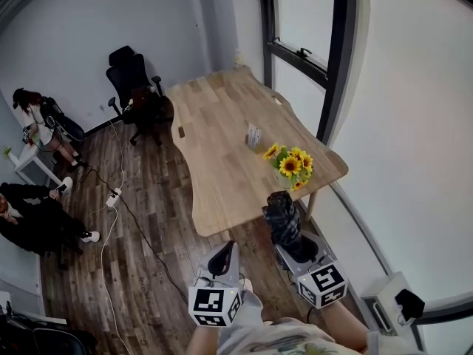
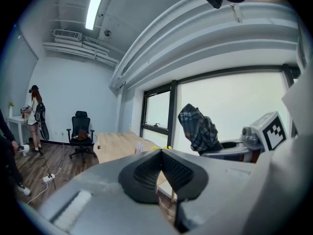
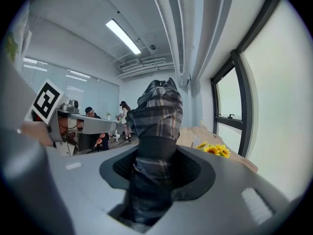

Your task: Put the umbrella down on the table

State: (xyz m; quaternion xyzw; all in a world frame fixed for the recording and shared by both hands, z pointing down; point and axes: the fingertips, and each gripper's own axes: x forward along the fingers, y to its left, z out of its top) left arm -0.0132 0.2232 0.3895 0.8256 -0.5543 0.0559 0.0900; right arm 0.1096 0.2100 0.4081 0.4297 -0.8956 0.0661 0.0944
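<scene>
The right gripper [image 1: 290, 244] clamped the umbrella [image 1: 281, 214] near the table [image 1: 222, 139]; the left gripper [image 1: 226, 248] was pressed together, empty.

Small office: long wooden table [image 1: 222, 154], black swivel office chair [image 1: 130, 74], tall windows [image 1: 299, 13], strip ceiling light [image 2: 96, 4], power strip [image 1: 113, 197] with cables on wood floor [image 1: 140, 279].

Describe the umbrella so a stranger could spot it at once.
Start at the long wooden table by the window and find the sunflowers at its near end. Just short of that end, the right claw holds the umbrella: a folded bundle of dark plaid cloth, unlike the yellow flowers nearby.
</scene>
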